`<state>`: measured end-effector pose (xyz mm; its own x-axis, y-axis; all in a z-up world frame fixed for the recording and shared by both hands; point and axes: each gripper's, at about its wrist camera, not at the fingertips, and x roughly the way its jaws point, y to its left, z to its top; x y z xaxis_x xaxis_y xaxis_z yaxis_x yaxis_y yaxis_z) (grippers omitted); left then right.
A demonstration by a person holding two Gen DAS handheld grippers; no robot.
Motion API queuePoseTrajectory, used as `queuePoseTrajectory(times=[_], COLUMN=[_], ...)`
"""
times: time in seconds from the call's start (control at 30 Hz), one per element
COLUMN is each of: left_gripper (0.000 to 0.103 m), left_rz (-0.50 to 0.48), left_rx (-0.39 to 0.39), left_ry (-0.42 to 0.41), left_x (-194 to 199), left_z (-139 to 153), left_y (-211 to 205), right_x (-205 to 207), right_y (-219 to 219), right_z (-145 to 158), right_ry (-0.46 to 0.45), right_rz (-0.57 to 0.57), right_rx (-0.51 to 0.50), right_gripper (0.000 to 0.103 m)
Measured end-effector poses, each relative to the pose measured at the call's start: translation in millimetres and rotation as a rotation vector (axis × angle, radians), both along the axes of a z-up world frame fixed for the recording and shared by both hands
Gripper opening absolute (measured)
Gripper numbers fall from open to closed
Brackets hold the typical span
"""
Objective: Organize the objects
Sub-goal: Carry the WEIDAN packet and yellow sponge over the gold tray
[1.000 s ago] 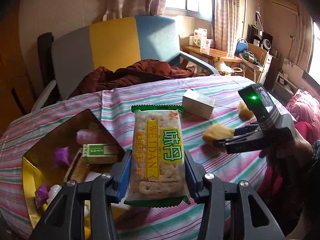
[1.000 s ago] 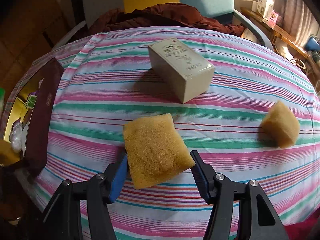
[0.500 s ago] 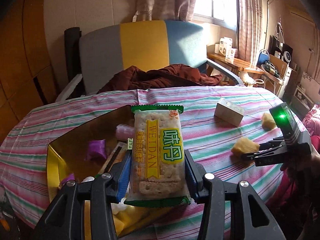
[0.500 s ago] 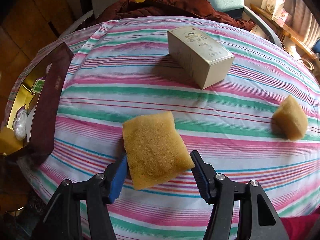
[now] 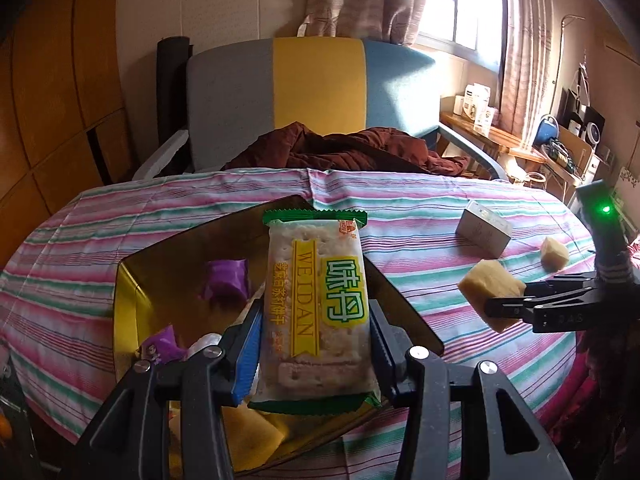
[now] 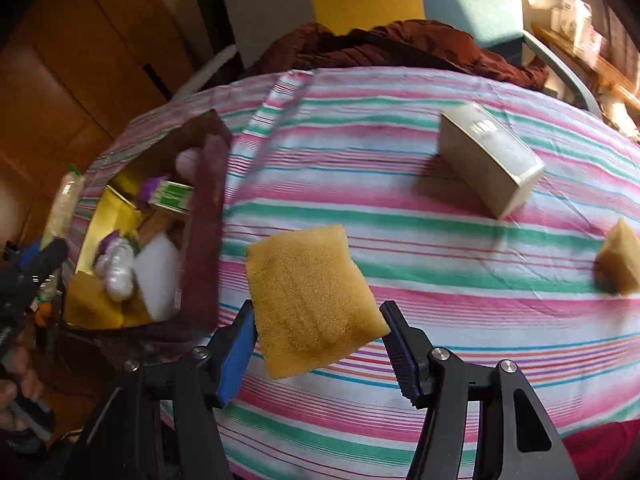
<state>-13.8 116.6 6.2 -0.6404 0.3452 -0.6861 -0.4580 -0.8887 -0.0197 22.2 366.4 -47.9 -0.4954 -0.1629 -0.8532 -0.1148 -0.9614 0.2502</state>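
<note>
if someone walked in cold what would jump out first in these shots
The green-and-yellow cracker packet stands out first, upright and clamped in the left gripper above the gold-lined box of small items. Next is the yellow sponge, pinched in the right gripper over the striped tablecloth. A pale carton and a second sponge piece lie farther out on the cloth.

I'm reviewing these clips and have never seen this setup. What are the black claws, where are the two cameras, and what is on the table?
No robot: a person holds two clamp-like grippers, each carrying a forward-looking fisheye camera. In the left wrist view, the left gripper is shut on a cracker packet above a gold-lined box of small items. In the right wrist view, the right gripper is shut on a yellow sponge. On the striped tablecloth lie a small beige carton and another sponge piece.
</note>
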Motion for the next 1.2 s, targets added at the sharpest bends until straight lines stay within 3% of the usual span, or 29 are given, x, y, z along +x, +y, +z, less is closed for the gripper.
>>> queuePoseTrajectory(times=[0.3,0.5,0.8,0.9,1.07,1.2], left_gripper=[0.048,0.048,0.048,0.048,0.048,0.048], left_rz=[0.046,0.080,0.277,0.355,0.416,0.397], left_rx=[0.005,0.051,0.147,0.141,0.154,0.187], left_ry=[-0.034,-0.056,-0.076,-0.069,-0.086,-0.111], left_x=[-7,-14,-30,-32,-32,-34], left_z=[-13,-13,-1,-2,-6,-11], left_y=[-19,-42,-127,-154,-180,-180], right_x=[-8,-12,-20,-24,-36,-47], right_y=[-47,-73,-122,-141,-164,-178], right_z=[22,28,29,26,21,21], right_ry=[0.052,0.076,0.086,0.079,0.071,0.072], right_rz=[0.104,0.157,0.277,0.328,0.360,0.374], right_rx=[-0.006,-0.020,-0.047,-0.048,-0.031,-0.035], right_gripper=[0.062,0.063,0.063,0.063,0.063,0.063])
